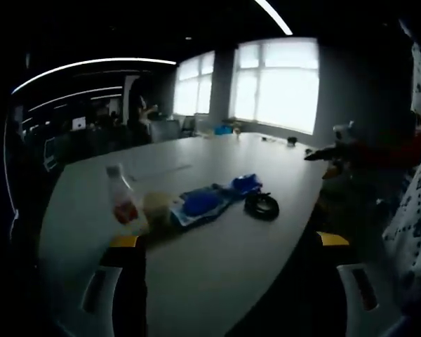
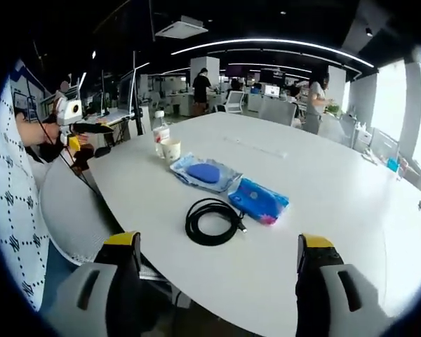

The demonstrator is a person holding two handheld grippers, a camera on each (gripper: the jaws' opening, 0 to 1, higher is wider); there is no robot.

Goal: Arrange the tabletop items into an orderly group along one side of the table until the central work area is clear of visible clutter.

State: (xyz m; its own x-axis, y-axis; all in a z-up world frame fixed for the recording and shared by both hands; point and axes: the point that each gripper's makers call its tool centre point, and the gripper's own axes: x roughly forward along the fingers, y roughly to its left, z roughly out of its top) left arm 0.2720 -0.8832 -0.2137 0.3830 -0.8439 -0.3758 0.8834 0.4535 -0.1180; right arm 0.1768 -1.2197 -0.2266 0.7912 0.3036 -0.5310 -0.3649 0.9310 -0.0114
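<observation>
On the white table [image 2: 323, 189] lie a coiled black cable [image 2: 212, 221], a blue and pink packet [image 2: 258, 200], a blue pad in clear wrap [image 2: 205, 173], a paper cup [image 2: 171, 149] and a bottle [image 2: 159, 135] behind it. My right gripper [image 2: 217, 242] is open at the table's near edge, just short of the cable, holding nothing. In the dim left gripper view the bottle [image 1: 123, 200] with a red label, the cup [image 1: 156, 207], the wrapped pad [image 1: 200, 203], the packet [image 1: 245, 184] and the cable [image 1: 262, 206] form a row. My left gripper [image 1: 229, 242] is open and empty, short of them.
A person's patterned sleeve [image 2: 14, 182] fills the left of the right gripper view, off the table's edge. Office chairs [image 2: 277, 109] and people [image 2: 200, 86] are beyond the far side. Small items [image 1: 228, 129] sit at the table's far end by bright windows [image 1: 277, 84].
</observation>
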